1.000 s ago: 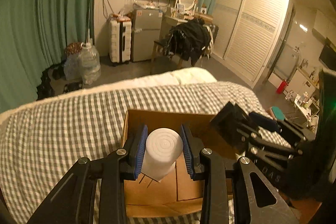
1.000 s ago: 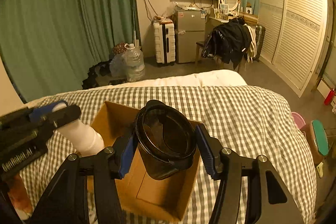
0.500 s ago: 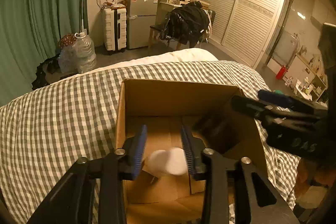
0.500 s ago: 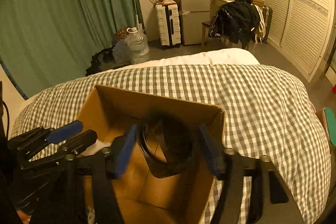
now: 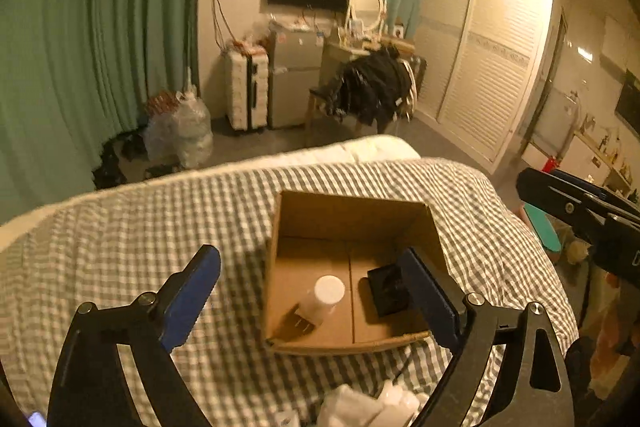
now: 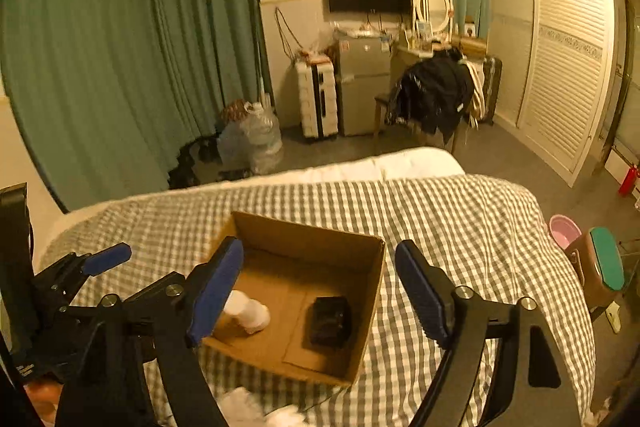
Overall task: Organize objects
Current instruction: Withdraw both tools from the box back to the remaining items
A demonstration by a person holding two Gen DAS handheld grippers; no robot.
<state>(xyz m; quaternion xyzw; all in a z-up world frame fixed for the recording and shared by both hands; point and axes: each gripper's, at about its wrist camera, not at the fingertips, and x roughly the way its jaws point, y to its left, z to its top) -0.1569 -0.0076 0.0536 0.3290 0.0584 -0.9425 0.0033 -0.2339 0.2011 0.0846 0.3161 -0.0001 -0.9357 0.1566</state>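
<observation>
Bed (image 5: 120, 251) under a grey checked cover, filling the lower part of both views. Cardboard box (image 5: 352, 215) open on top of it, flaps up. Left gripper (image 5: 316, 295) above the box's near side, jaws wide and opening, nothing between the pads. Right gripper (image 6: 320, 291) likewise over the box, jaws opening, empty. Black jar (image 6: 331, 321) lying inside on the box floor, right half. White bottle (image 5: 322, 301) lying inside on the left half, just beside the jar, not touching it.
</observation>
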